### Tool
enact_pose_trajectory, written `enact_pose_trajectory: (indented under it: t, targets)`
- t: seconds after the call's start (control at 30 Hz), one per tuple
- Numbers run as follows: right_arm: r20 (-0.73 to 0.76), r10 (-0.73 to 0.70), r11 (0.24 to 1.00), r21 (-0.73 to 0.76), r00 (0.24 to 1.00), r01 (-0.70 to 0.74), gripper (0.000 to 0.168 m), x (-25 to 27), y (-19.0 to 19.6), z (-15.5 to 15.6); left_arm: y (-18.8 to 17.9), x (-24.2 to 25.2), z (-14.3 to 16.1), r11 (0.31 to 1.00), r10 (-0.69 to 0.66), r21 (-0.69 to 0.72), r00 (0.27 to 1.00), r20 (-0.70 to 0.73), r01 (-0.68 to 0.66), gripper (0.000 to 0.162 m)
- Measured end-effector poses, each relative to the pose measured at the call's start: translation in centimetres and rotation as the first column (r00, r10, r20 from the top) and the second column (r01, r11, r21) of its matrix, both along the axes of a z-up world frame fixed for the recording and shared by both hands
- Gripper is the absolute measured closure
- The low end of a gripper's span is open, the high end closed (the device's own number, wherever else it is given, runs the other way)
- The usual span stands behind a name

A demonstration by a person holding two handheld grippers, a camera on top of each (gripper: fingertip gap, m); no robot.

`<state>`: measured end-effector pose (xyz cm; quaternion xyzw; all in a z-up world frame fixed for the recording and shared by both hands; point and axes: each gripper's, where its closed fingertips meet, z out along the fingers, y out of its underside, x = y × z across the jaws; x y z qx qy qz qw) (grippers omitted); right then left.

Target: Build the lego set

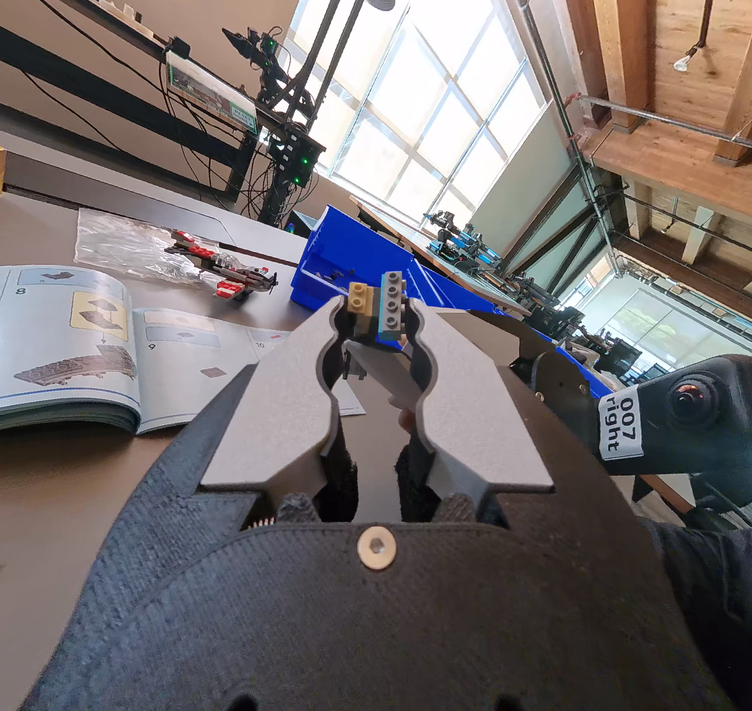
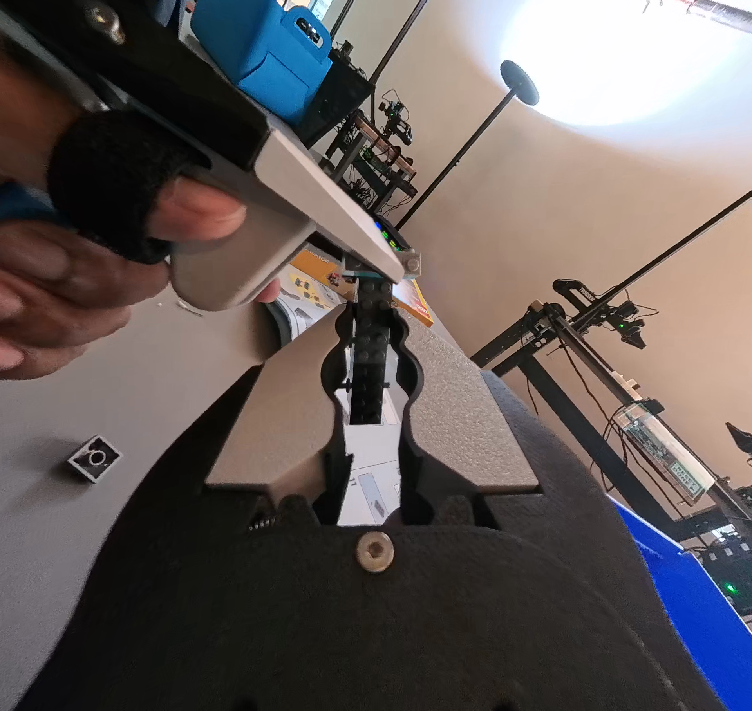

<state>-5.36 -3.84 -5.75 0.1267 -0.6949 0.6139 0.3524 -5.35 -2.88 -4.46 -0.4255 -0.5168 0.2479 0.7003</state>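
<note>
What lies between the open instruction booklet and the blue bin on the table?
In the left wrist view, a small red and grey lego model lies between the booklet and the blue bin, partly on a clear plastic bag.

From the left wrist view we look along the grey two-fingered left gripper [image 1: 376,317], tilted steeply upward and rolled, so the brown flat desk [image 1: 61,488] slants beneath and the tall paned window [image 1: 427,93] fills the top. From the right wrist view we look along the grey two-fingered right gripper [image 2: 368,325], also rolled, facing a plain beige wall [image 2: 529,223]. Both sit very near the small cluster of grey, tan and black studded bricks [image 1: 380,309], seen from opposing sides. We share that cluster, the open pale-blue paper instruction booklet [image 1: 81,345] and the bright blue plastic bin [image 1: 350,252]
</note>
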Motion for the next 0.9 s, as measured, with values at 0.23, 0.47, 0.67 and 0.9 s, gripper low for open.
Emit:
enact_pose_trajectory:
  t: [0.23, 0.47, 0.67, 0.9]
  targets:
    - [-0.042, -0.003, 1.000, -0.019, 0.999, 0.002, 0.151, 0.4, 0.1, 0.5, 0.2, 0.3, 0.4, 0.999, 0.041, -0.018, 0.999, -0.035, -0.042, 0.135]
    - [-0.031, 0.016, 0.999, -0.034, 0.999, -0.017, 0.151, 0.5, 0.1, 0.7, 0.1, 0.5, 0.6, 0.997, 0.055, -0.057, 0.997, -0.048, -0.058, 0.135]
    - [0.062, 0.131, 0.987, -0.097, 0.989, -0.125, 0.150, 1.2, 0.2, 1.4, -0.2, 0.5, 0.6, 0.996, 0.036, -0.084, 0.997, -0.075, -0.042, 0.135]
    - [0.163, 0.275, 0.958, -0.123, 0.947, -0.257, 0.146, 1.5, 0.8, 1.7, -1.4, 0.6, 0.8, 0.999, -0.019, -0.042, 0.992, -0.124, 0.014, 0.135]
